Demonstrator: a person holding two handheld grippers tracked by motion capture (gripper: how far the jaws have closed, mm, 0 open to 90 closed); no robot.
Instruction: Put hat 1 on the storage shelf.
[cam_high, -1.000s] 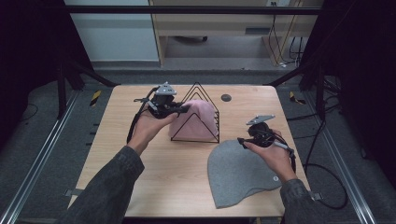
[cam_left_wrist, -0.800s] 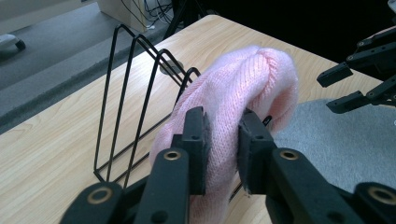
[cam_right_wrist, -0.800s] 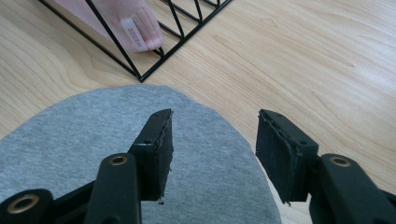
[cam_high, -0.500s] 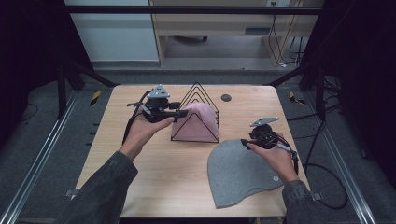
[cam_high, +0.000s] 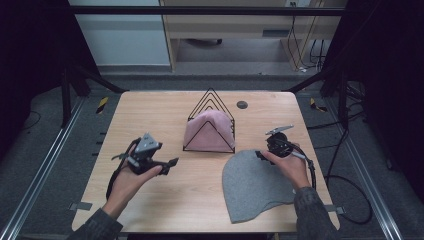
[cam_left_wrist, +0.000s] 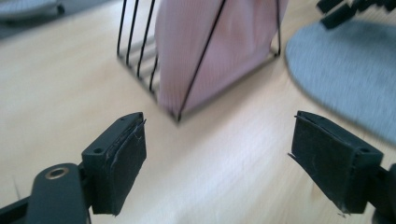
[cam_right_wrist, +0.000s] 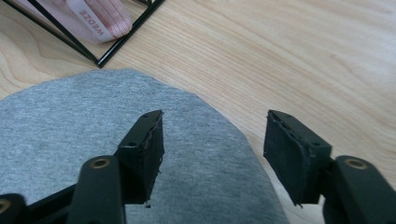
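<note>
A black wire rack (cam_high: 212, 100) stands mid-table, and a pink hat (cam_high: 209, 131) is draped inside it. To its right front a grey beanie (cam_high: 255, 185) lies flat. My left gripper (cam_high: 170, 166) hovers at the table's front left, open and holding nothing, pointing at the rack. In the left gripper view the pink hat (cam_left_wrist: 219, 51) and wire rack (cam_left_wrist: 140, 51) are ahead, apart from the open gripper (cam_left_wrist: 217, 135). My right gripper (cam_high: 264, 154) is open over the beanie's upper right edge. In the right gripper view the gripper (cam_right_wrist: 215, 135) straddles the grey beanie (cam_right_wrist: 70, 126) rim.
A small dark round disc (cam_high: 242, 104) sits near the table's back edge, behind the rack. The wooden table (cam_high: 150, 115) has bare wood on its left half. Cables (cam_high: 345, 180) trail off the right side to the floor.
My left gripper has pulled away from the rack's left side and come back toward the front left of the table. The right gripper has hardly moved.
</note>
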